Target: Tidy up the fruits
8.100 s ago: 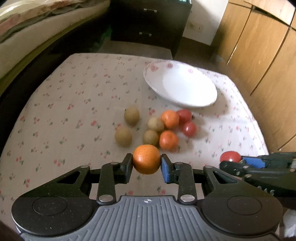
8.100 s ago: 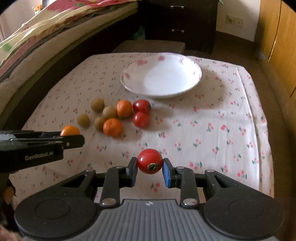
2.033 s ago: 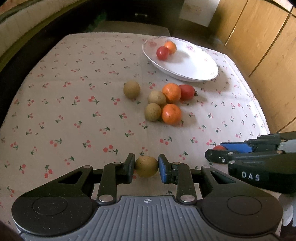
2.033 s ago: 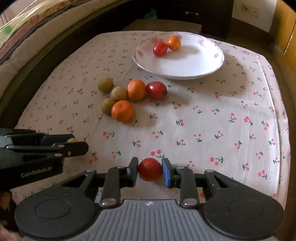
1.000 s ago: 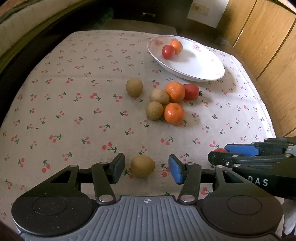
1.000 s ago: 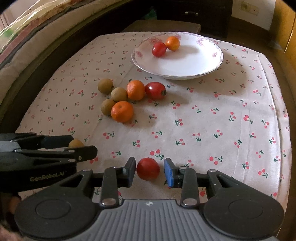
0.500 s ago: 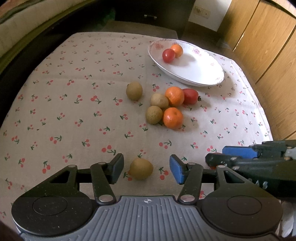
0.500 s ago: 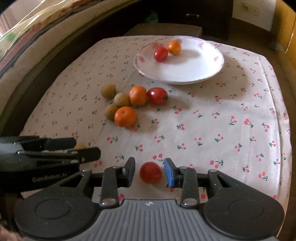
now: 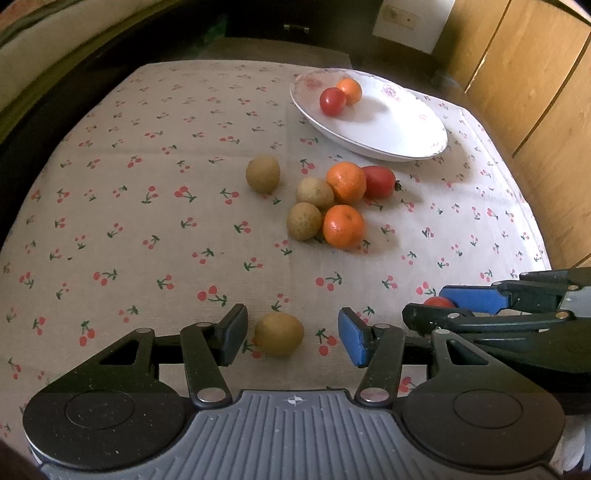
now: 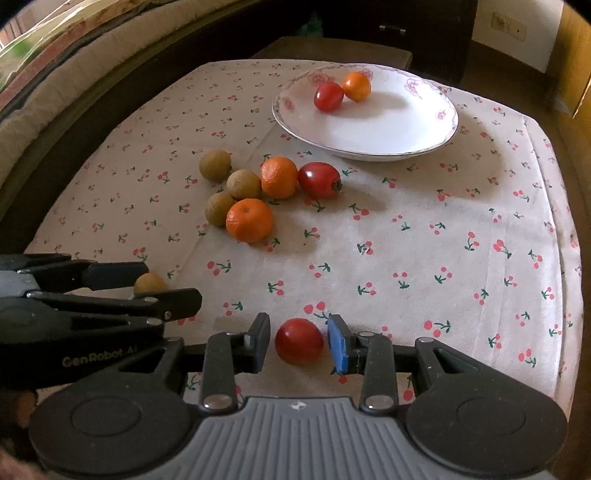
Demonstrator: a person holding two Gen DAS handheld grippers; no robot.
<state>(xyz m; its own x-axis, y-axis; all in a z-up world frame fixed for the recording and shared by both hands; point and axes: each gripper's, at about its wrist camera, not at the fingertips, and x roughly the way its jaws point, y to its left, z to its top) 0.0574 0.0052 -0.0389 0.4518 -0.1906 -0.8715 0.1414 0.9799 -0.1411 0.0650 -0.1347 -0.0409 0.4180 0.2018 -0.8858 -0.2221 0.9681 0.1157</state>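
Observation:
My left gripper is open around a brown round fruit that lies on the cherry-print cloth, its fingers clear of it. My right gripper is open around a red tomato on the cloth. A white plate at the far right holds a tomato and a small orange. Mid-table lies a cluster: two oranges, a tomato and three brown fruits. The plate also shows in the right wrist view.
The cloth-covered table is small, with edges close on all sides. Wooden cabinet doors stand at the right. A bed or sofa runs along the left. A dark dresser stands behind the table.
Both grippers have opened and let go of their fruits, which now rest on the cloth between the fingers. Since eight seconds ago a tomato and an orange have come to lie in the plate.

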